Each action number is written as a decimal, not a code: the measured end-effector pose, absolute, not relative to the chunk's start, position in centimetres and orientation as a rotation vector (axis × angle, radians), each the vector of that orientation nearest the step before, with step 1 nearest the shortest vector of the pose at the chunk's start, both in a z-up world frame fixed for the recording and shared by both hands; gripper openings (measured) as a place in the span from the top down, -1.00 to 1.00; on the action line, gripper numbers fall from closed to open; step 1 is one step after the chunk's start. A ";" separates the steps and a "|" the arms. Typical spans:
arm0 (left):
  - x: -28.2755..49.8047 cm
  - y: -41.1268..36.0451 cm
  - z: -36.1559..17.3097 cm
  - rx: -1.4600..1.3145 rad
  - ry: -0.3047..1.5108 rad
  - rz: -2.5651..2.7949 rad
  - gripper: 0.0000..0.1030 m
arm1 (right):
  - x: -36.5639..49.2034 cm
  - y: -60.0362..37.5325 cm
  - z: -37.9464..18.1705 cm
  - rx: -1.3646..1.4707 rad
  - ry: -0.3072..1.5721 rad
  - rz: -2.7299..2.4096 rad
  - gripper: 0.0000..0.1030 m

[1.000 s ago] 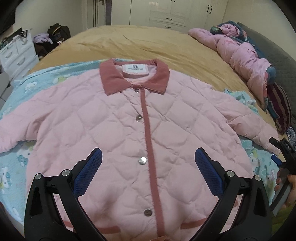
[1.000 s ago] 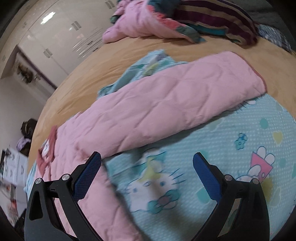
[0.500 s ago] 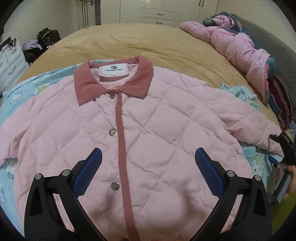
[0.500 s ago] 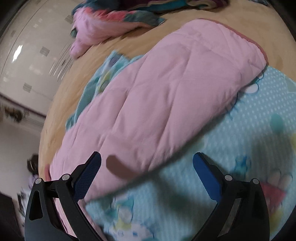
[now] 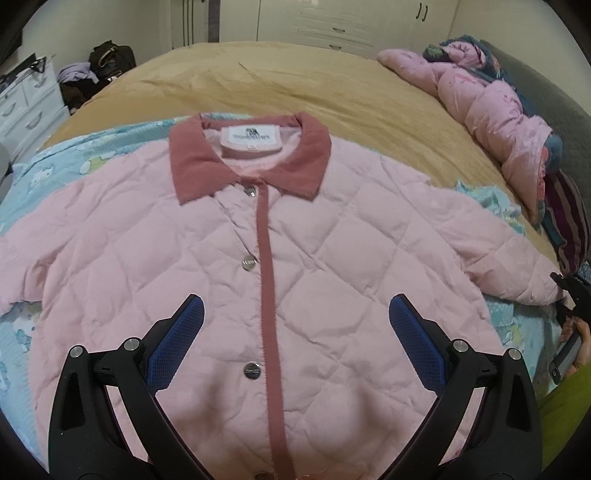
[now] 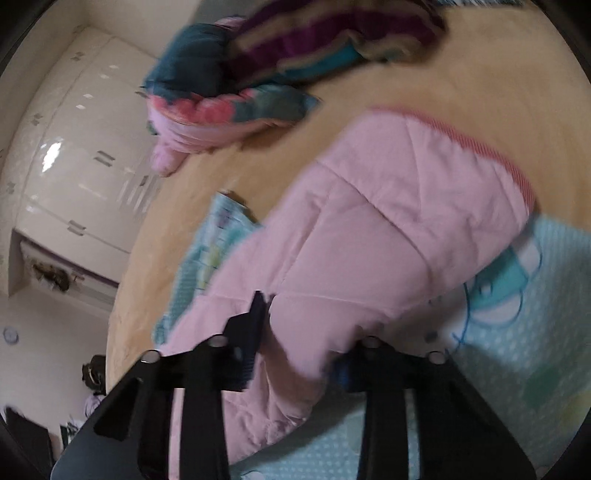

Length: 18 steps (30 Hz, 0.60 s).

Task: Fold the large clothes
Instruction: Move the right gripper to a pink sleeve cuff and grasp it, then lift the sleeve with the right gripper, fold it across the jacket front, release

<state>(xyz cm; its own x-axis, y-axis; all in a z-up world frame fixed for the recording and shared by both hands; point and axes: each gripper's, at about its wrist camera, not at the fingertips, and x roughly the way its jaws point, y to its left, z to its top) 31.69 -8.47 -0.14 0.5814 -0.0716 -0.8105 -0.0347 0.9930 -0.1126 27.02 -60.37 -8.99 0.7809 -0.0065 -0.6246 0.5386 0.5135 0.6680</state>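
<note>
Item: pink quilted jacket [image 5: 314, 258], dusty-rose collar [image 5: 247, 158], snap buttons closed down the front. Lies face up and spread flat on a light blue cartoon-print sheet [image 5: 22, 332], which covers the near part of a bed with a tan cover [image 5: 295, 81].

Left gripper [image 5: 295, 332]: mine, hovering over the jacket's lower front, jaws spread wide, nothing between the blue pads [image 5: 177, 332].

Right gripper [image 6: 299, 343]: jaws have just been closing, now narrow, with a bunched fold of the jacket's sleeve [image 6: 388, 221] between them. The view is blurred, but I read the pads as pinching the cloth. The cuff end of the sleeve lies past the fingers, across the sheet's edge.

Also present: a heap of pink and dark clothes [image 5: 498, 110] at the bed's far right side; white wardrobe [image 5: 332, 22] behind; white drawers [image 5: 26, 99] at left.
</note>
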 end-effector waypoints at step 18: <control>29.5 -2.3 7.6 -0.188 0.828 -0.027 -0.82 | 30.2 -47.4 11.6 0.461 0.386 -0.099 0.68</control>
